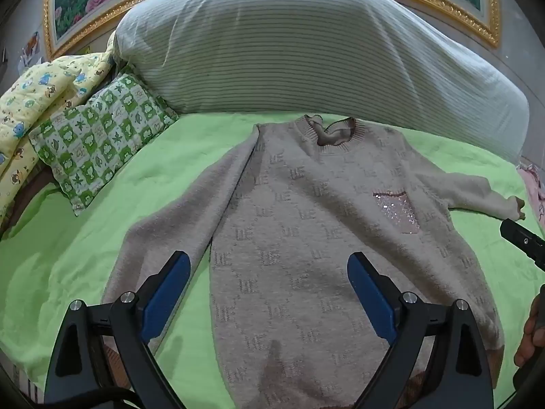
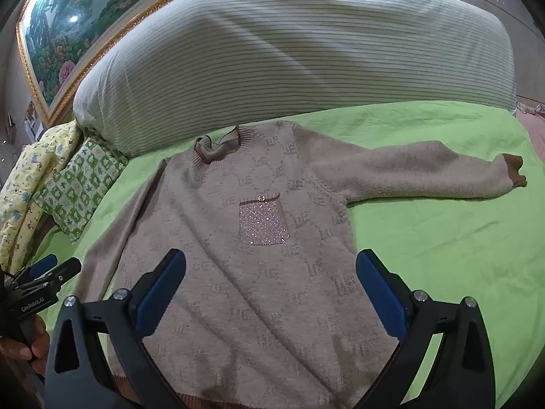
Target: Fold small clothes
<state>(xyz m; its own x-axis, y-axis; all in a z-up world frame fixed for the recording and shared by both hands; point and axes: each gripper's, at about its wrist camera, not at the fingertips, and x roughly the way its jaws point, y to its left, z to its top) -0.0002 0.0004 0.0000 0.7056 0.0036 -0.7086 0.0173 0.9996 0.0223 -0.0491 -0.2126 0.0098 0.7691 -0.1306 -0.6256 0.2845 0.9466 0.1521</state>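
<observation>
A small beige knit sweater [image 1: 306,231] lies flat, front up, on the green bedsheet [image 1: 68,266], collar toward the pillow. It has a sparkly pink chest pocket [image 2: 264,221]. Its left sleeve [image 1: 190,211] lies straight down along the body; its right sleeve [image 2: 425,173] sticks out sideways with a brown cuff. My left gripper [image 1: 269,272] is open and empty above the lower left part of the sweater. My right gripper [image 2: 270,272] is open and empty above the lower middle of the sweater [image 2: 238,289]. The left gripper also shows at the left edge of the right wrist view [image 2: 51,269].
A big striped pillow [image 1: 306,51] lies behind the sweater. A green checked cushion [image 1: 102,136] and a yellow patterned quilt [image 1: 41,95] sit at the back left. A gold-framed flower painting [image 2: 68,27] hangs on the wall. Pink cloth [image 2: 534,136] borders the sheet at right.
</observation>
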